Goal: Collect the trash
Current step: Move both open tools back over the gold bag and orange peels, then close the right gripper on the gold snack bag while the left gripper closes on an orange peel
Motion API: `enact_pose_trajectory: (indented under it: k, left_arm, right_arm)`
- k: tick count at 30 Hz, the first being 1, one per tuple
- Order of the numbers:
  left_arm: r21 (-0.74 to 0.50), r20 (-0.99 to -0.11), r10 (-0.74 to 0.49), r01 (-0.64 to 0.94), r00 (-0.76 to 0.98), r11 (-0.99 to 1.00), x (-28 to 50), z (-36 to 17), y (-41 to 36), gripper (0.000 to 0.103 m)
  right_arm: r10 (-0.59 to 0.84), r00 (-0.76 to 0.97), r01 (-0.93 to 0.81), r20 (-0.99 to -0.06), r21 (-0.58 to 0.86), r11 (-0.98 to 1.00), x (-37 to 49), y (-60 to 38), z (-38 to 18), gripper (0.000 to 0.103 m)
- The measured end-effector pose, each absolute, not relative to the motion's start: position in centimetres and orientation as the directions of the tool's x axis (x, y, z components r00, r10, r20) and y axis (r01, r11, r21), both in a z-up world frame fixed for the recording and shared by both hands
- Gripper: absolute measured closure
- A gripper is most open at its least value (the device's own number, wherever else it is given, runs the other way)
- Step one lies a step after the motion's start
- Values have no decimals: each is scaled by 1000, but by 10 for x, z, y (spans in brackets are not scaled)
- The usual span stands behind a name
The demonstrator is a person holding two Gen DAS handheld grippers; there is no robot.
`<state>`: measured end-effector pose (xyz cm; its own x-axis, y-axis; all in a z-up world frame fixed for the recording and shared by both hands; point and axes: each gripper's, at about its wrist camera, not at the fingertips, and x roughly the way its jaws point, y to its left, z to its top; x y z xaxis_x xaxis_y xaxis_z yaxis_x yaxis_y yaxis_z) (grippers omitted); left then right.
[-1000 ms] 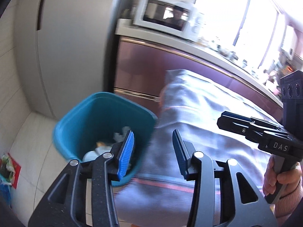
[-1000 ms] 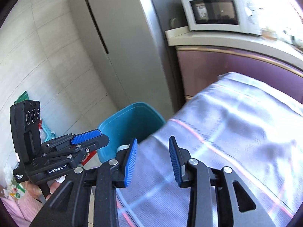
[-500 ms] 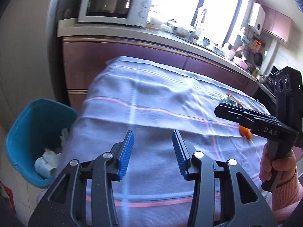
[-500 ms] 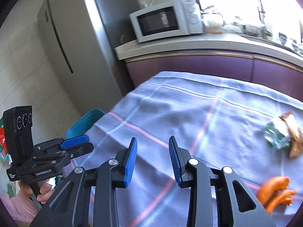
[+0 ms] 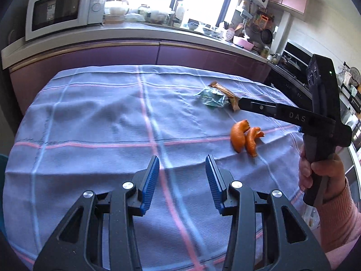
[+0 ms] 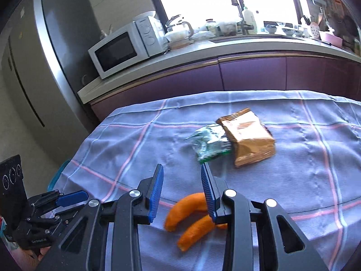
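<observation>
Fingers of left gripper (image 5: pixel 182 180) and right gripper (image 6: pixel 181 190) parted, empty; 2 orange peels (image 5: pixel 244 139), 2 wrappers (image 6: pixel 230 141) on tablecloth (image 5: pixel 101 117).

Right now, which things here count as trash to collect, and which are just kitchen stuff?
Trash on the checked tablecloth:
- two orange peel pieces
- crumpled green wrapper
- brown foil packet

Just there:
- white microwave
- glass kettle
- grey fridge

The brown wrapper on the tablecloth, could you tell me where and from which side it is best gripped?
Probably the crimped end of the brown wrapper, farthest from the right gripper. It lies flat on the tablecloth, and that end looks slightly raised. Come from above with the jaws across the edge. Its left side is poorer: the green wrapper overlaps it there.
</observation>
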<state>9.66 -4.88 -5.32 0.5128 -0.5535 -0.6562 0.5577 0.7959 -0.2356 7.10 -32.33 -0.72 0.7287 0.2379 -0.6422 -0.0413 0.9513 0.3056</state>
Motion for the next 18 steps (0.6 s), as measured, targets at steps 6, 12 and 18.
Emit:
enact_pose_trajectory:
  k: [6, 12, 18]
  left_arm:
    - [-230, -667, -589, 626, 456, 745, 98, -53, -93, 61]
    - [-230, -689, -595, 655, 413, 720, 103, -58, -125, 61]
    - [-228, -711, -583, 656, 393, 720, 108, -66, -141, 61]
  right_arm:
    - [180, 737, 22, -652, 289, 957, 77, -355, -14, 70]
    - [132, 729, 58, -672, 253, 966, 95, -371, -21, 62]
    - [86, 698, 56, -710, 174, 983, 120, -372, -26, 56]
